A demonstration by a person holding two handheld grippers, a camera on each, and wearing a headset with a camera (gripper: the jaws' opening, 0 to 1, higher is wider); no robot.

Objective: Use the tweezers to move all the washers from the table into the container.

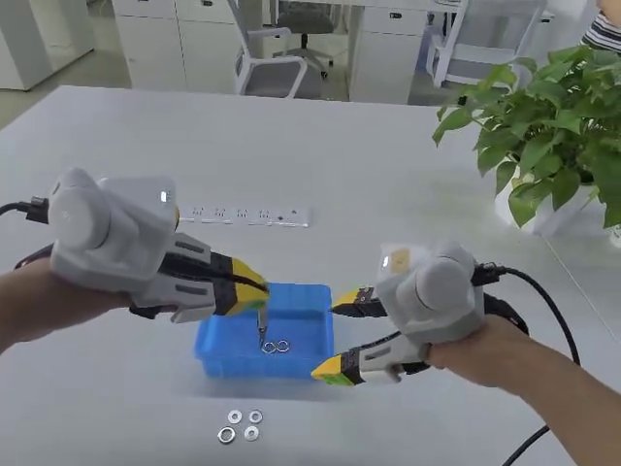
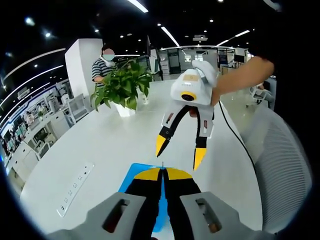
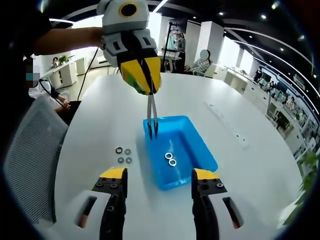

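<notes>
Washers (image 1: 241, 425): four lie clustered on the table (image 1: 388, 194), just in front of the blue container (image 1: 309, 313). Two more (image 1: 276, 346) rest inside it. Left gripper (image 1: 254, 283) clamps the tweezers (image 1: 261, 325), which point down into the container beside those two. The prongs are close together; cannot tell whether they pinch anything. Right gripper (image 1: 325, 340) sits at the container's right edge, jaws spread.

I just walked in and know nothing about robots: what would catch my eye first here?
The bright blue container in the middle of the pale table, with two washers inside. Above it the left hand-held gripper pinches tweezers pointing down into it, while the right hand-held gripper stands open beside it. Four more washers lie on the table just in front.
</notes>
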